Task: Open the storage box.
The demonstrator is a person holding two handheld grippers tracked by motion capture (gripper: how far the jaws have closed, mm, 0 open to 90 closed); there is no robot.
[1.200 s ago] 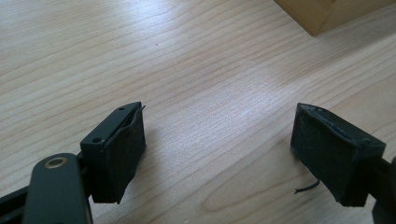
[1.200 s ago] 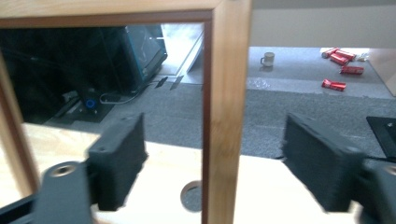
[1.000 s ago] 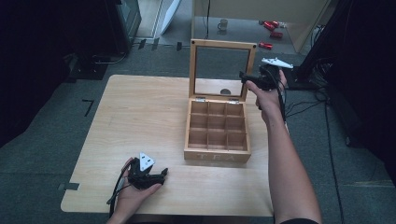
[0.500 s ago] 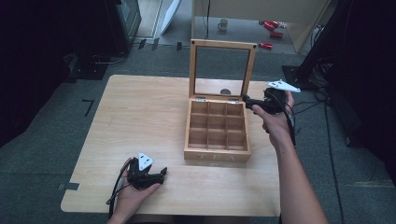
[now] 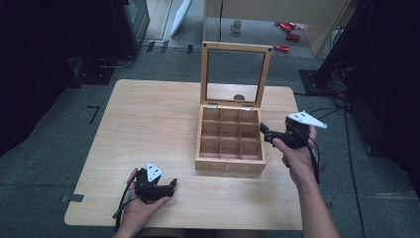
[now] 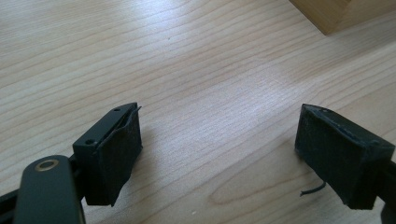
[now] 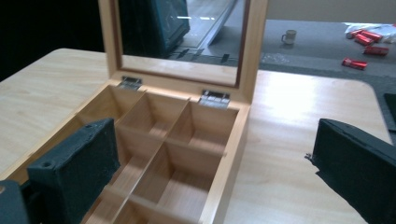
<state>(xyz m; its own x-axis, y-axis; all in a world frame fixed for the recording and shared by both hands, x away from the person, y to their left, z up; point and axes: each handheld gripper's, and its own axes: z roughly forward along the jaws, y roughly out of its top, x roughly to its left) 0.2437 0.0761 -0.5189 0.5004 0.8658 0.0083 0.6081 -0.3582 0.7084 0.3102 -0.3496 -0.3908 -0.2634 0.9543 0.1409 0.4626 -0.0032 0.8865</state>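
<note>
A: Box (image 5: 231,134) of pale wood sits right of the middle of the table (image 5: 148,124), its glass-paned lid (image 5: 236,74) standing upright on two metal hinges at the far edge. Inside, dividers split it into nine compartments, and the ones I can see into are bare.

B: And the right gripper (image 5: 265,133)?

A: Just beside the box's right wall, level with its middle row, jaws pointing at the box. They stand wide apart and have just been opening, with nothing pressed between the pads. In the right gripper view, the left pad (image 7: 74,161) hangs over the compartments and the right pad (image 7: 355,161) over bare tabletop.

B: The left gripper (image 5: 167,186)?

A: Near the table's front edge, well apart from the box's front left corner. Its jaws have also just been opening; they are spread wide over plain wood grain, holding nothing.
</note>
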